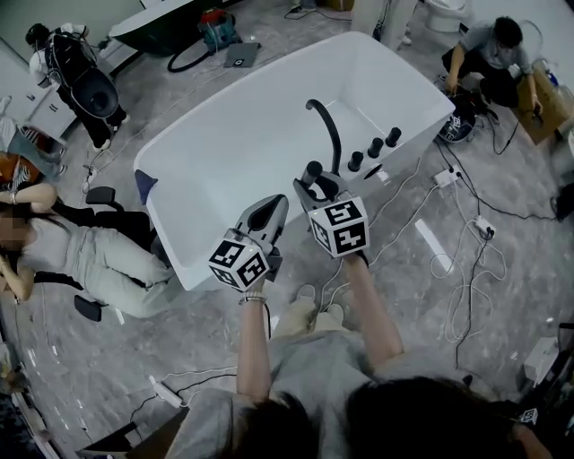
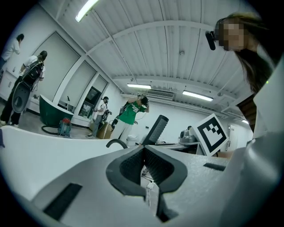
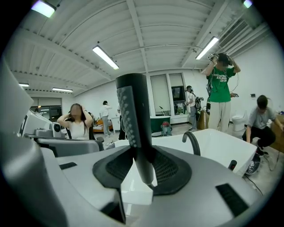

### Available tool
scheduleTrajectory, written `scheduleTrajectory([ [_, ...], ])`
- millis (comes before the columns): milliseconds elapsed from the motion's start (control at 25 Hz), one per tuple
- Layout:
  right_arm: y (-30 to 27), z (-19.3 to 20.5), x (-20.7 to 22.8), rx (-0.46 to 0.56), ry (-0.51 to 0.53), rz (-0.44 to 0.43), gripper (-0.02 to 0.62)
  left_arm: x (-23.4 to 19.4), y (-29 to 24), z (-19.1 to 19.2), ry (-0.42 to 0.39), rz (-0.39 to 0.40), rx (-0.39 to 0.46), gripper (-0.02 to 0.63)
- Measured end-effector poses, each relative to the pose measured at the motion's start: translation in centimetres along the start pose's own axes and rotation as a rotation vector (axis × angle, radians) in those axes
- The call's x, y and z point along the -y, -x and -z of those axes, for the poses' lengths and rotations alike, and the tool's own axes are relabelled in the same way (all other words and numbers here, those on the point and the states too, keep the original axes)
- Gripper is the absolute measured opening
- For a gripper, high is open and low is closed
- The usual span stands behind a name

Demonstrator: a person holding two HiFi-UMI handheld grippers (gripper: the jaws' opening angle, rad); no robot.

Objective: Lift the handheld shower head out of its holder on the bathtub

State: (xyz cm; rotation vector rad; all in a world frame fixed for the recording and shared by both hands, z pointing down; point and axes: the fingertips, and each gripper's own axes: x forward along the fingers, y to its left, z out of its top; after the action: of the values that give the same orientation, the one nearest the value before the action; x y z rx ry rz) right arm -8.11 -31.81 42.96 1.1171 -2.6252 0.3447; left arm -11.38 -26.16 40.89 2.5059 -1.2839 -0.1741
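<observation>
The black handheld shower head (image 3: 133,116) stands upright between the jaws of my right gripper (image 3: 143,165), which is shut on its handle. In the head view this gripper (image 1: 317,184) holds the shower head (image 1: 311,169) above the near rim of the white bathtub (image 1: 224,143), close to the curved black spout (image 1: 327,128) and the row of black knobs (image 1: 375,148). My left gripper (image 1: 267,213) hovers just to the left with its jaws together and nothing in them. In the left gripper view its tips (image 2: 143,149) meet, and the shower head (image 2: 157,128) rises beyond them.
A person sits on the floor at the tub's left (image 1: 85,255) and another crouches at the upper right (image 1: 493,54). Cables (image 1: 466,278) and a power strip (image 1: 430,242) lie on the floor to the right. A dark green tub (image 1: 161,27) stands behind.
</observation>
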Motion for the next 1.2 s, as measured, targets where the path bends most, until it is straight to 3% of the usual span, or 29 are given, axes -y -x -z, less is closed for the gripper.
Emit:
scheduleTrajectory([
  [1200, 10.7, -7.7, -4.7, 0.196, 0.049, -0.098, 0.133, 8.1, 4.6, -5.9, -0.155, -0.050, 0.141, 0.005],
])
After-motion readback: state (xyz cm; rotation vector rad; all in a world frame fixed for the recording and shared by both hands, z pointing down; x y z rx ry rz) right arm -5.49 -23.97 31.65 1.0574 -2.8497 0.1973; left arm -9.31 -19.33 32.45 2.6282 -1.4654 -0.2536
